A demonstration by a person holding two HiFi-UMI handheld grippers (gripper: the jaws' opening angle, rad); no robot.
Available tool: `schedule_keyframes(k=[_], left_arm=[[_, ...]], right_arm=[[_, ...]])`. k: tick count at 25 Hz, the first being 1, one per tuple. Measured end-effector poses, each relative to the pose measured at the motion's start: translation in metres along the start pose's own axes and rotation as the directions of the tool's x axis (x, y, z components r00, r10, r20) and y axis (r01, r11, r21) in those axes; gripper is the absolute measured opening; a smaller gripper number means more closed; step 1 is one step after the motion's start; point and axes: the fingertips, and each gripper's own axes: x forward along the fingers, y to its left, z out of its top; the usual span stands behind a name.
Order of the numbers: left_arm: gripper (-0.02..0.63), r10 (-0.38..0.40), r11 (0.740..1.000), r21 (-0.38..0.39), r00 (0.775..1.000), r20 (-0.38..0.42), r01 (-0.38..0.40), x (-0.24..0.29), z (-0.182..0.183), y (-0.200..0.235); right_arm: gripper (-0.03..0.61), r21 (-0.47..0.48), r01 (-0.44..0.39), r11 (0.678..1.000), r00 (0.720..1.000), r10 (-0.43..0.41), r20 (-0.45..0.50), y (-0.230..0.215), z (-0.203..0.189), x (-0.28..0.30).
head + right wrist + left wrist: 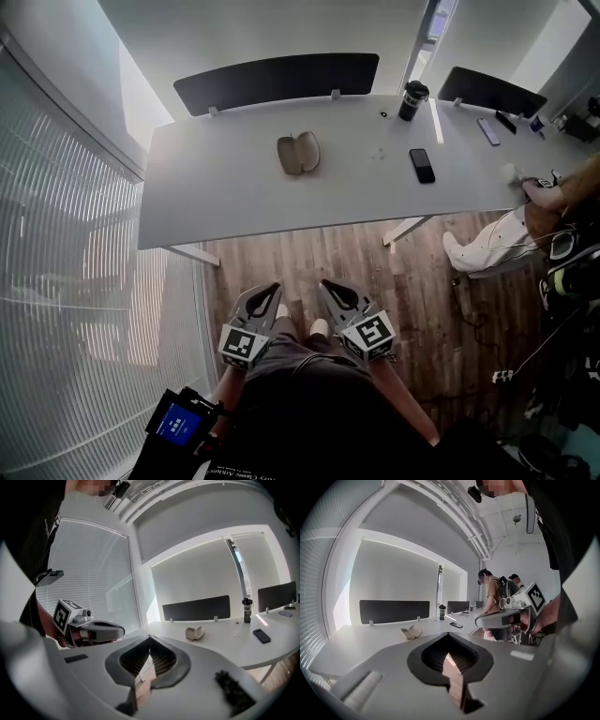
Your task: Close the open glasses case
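The open glasses case (298,153) is lying on the white worktop (225,192), toward its far middle, with both shells gaping upward. It is sitting at about twelve o'clock from the two grippers, well apart from them. The left gripper (270,291) and the right gripper (328,287) are hanging side by side over the wooden floor (309,258), short of the worktop's near edge and pointing toward it. The fingers (379,665) of each one are pressing together at the tips, gripping nothing. A dark phone (422,165) is resting at three o'clock of the case, and a black tumbler (412,100) is standing at two o'clock of it.
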Motion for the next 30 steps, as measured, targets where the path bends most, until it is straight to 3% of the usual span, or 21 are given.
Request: schedule_keyframes(k=[9, 14, 30], left_arm=[[0.008, -0.039, 0.999, -0.025, 0.999, 0.01, 0.04, 0.043, -0.011, 0.023], [0.008, -0.085, 0.995, -0.051, 0.996, 0.029, 0.086, 0.073, 0.007, 0.041], [0.008, -0.083, 0.995, -0.047, 0.996, 0.021, 0.084, 0.127, 0.03, 0.103]], right_arm=[[0.006, -0.006, 0.016, 1.0, 0.999, -0.016, -0.029, -0.03, -0.006, 0.027], [0.006, -0.01, 0.001, 1.0, 0.999, -0.002, -0.049, -0.051, 0.003, 0.048], [0.008, -0.03, -0.043, 0.999, 0.996, 0.04, -0.081, -0.091, 0.022, 0.115]])
